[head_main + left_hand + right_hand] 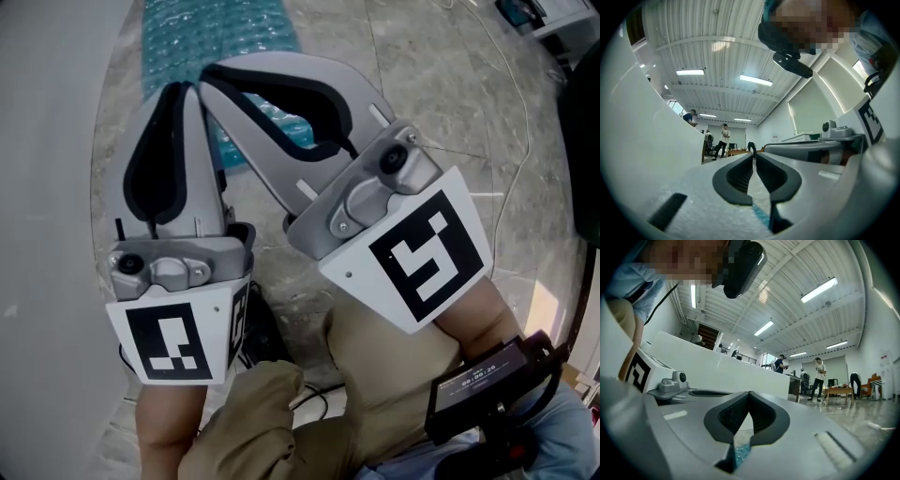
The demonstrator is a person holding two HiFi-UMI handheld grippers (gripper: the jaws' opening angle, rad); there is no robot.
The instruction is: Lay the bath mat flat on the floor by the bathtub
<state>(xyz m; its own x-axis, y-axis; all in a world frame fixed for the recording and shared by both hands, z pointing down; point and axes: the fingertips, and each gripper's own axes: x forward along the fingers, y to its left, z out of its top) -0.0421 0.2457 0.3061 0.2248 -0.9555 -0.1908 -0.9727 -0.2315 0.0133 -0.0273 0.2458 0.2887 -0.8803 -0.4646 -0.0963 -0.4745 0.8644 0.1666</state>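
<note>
The bath mat (211,37) is a teal sheet with a glossy, bubbly texture that catches the light. It lies on the grey marbled floor (441,103) at the top of the head view. Its left edge runs close along the white bathtub wall (47,187). What shows of it looks flat. Its near end is hidden behind the two tools held over it. In each gripper view only a thin teal sliver of it shows below the jaws (761,216) (740,453).

The left hand-held gripper (190,87) hovers above the mat's near end. Its jaws are all but together, with only a thin slit between the dark pads and nothing in it. The right hand-held gripper (206,77) comes in from the right with its tips pressed together, also empty. The tips of the two tools nearly meet above the mat.

A thin white cable (511,141) trails across the floor to the right. Further off in the right gripper view, people (818,378) stand in a bright hall.
</note>
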